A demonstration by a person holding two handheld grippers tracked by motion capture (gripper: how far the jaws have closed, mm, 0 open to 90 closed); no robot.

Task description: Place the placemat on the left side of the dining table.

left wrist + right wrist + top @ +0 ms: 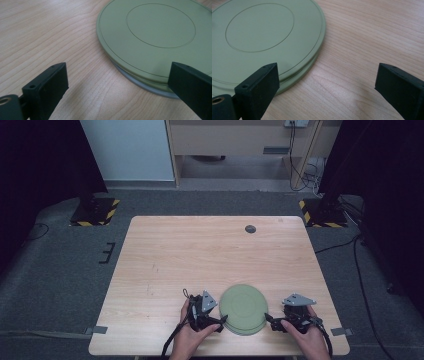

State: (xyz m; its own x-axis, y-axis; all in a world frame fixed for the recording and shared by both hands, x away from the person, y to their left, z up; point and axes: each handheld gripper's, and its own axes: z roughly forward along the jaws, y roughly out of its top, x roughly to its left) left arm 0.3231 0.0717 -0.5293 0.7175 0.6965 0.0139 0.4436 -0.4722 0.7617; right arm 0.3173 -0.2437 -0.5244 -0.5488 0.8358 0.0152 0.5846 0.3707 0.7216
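Flanking a stack of green plates [243, 309] at the near edge of the table [175, 255], the left gripper [218, 323] and right gripper [270, 321] looked poised for a first grasp in the high view. Seen from the left gripper view, its jaws stood wide apart, the stack [155, 35] ahead and rightward, over a grey bottom plate [140, 83]. Through the right gripper view, jaws gaped too, the stack [262, 37] ahead-left. Next probably meant closing on a rim.

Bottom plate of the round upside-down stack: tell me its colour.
Grey, beneath the olive-green plates; the bottom plate shows best in the left gripper view.
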